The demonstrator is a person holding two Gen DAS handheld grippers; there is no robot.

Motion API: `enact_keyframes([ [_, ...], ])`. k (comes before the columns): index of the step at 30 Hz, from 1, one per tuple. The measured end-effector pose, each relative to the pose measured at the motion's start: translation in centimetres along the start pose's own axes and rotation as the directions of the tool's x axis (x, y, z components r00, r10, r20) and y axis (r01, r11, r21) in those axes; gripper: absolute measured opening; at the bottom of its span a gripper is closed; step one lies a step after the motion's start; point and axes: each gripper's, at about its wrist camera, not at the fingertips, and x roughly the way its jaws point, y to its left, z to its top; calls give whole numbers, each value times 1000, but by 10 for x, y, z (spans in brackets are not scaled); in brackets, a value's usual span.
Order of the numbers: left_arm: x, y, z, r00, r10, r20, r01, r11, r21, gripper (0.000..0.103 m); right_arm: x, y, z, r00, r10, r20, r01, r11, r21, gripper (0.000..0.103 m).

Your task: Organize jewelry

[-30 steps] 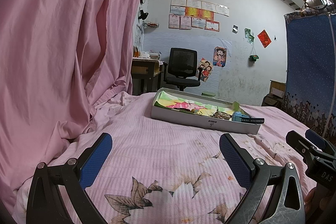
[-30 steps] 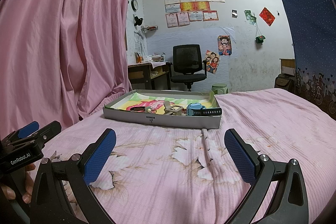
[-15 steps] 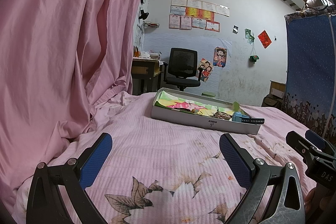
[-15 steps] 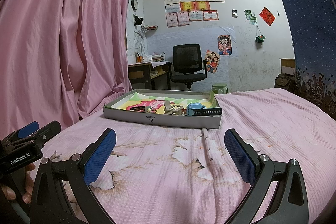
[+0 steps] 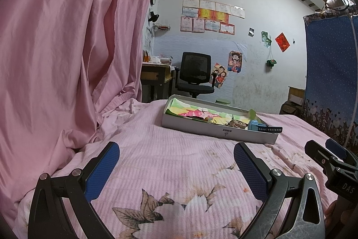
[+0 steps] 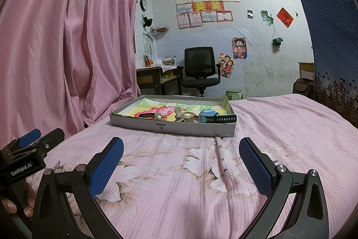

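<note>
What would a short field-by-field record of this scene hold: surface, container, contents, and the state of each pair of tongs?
surface: bed with pink floral sheet
container: shallow grey box lying on the bed
contents: blue watch, beige clip, small dark items, on colourful paper
left tongs: open, empty, short of the box
right tongs: open, empty, short of the box

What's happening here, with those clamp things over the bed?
A person holds a two-finger gripper in each hand above a pink floral bedspread. Both the left gripper and the right gripper are open and empty. Ahead lies a shallow grey box holding a blue watch and small trinkets. Nothing has been picked up yet.
</note>
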Motion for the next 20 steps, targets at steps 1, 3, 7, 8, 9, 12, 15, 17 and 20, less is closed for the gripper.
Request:
enact_keyframes([
  [1, 1, 1, 1, 1000, -1, -1, 1, 1000, 1, 103, 0, 0, 0, 1000, 0, 0, 0, 1000, 0, 102],
  [3, 1, 2, 1, 1000, 5, 4, -5, 1000, 1, 103, 0, 0, 0, 1000, 0, -1, 0, 1000, 0, 102],
  [7, 2, 3, 1, 1000, 0, 7, 0, 1000, 7, 103, 0, 0, 0, 1000, 0, 0, 0, 1000, 0, 102],
  [8, 1, 2, 1, 1000, 0, 9, 0, 1000, 11, 103, 0, 0, 0, 1000, 0, 0, 0, 1000, 0, 102],
  [9, 2, 3, 1, 1000, 1, 11, -2, 1000, 16, 103, 0, 0, 0, 1000, 0, 0, 0, 1000, 0, 102],
  [12, 3, 3, 2, 1000, 6, 18, -6, 1000, 24, 103, 0, 0, 0, 1000, 0, -1, 0, 1000, 0, 102],
  [15, 7, 7, 4, 1000, 6, 18, -7, 1000, 26, 103, 0, 1, 0, 1000, 0, 0, 0, 1000, 0, 102],
  [17, 6, 7, 3, 1000, 4, 18, -4, 1000, 25, 103, 0, 0, 0, 1000, 0, -2, 0, 1000, 0, 102],
  [20, 7, 5, 2, 1000, 1, 16, -1, 1000, 29, 103, 1, 0, 0, 1000, 1, -7, -1, 1000, 3, 102],
])
